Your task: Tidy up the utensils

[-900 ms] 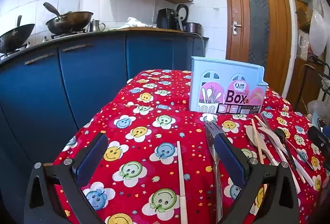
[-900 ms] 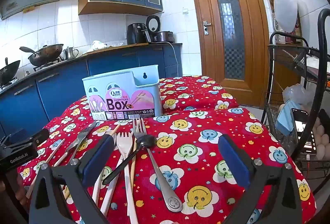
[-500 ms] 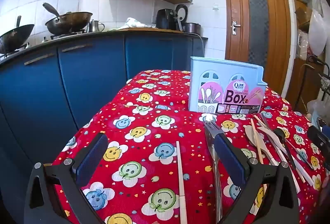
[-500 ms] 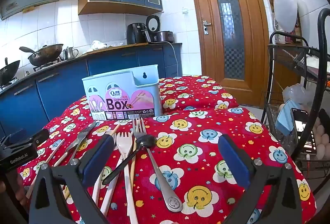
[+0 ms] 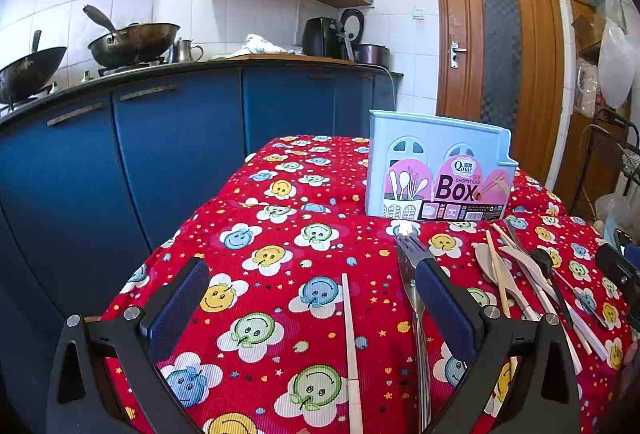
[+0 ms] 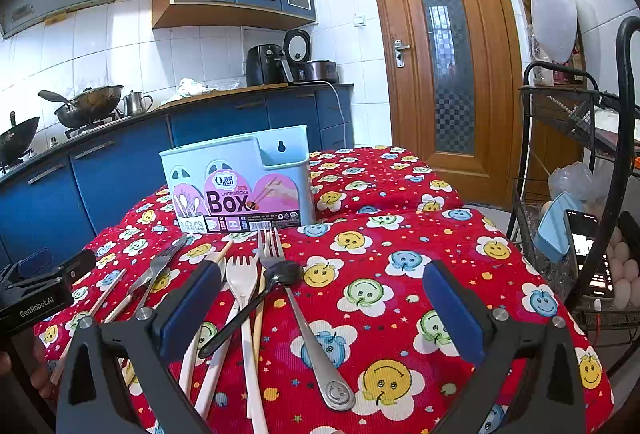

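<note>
Red smiley tablecloth [image 5: 280, 234] under all. Light-blue chopsticks box [image 6: 240, 186] upright at 12 o'clock, both views. Right gripper [image 6: 320, 310] spread wide, empty, over steel fork [image 6: 304, 318], white plastic fork [image 6: 244, 298], black spoon [image 6: 256, 306]. Left gripper [image 5: 312, 298] likewise wide, empty. Left view only: lone chopstick [image 5: 350, 346] at 6 o'clock.

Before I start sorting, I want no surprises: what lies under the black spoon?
The black spoon lies across a white plastic fork and a wooden chopstick, its bowl against the metal fork. The left finger of the right gripper hides what lies beyond.
</note>
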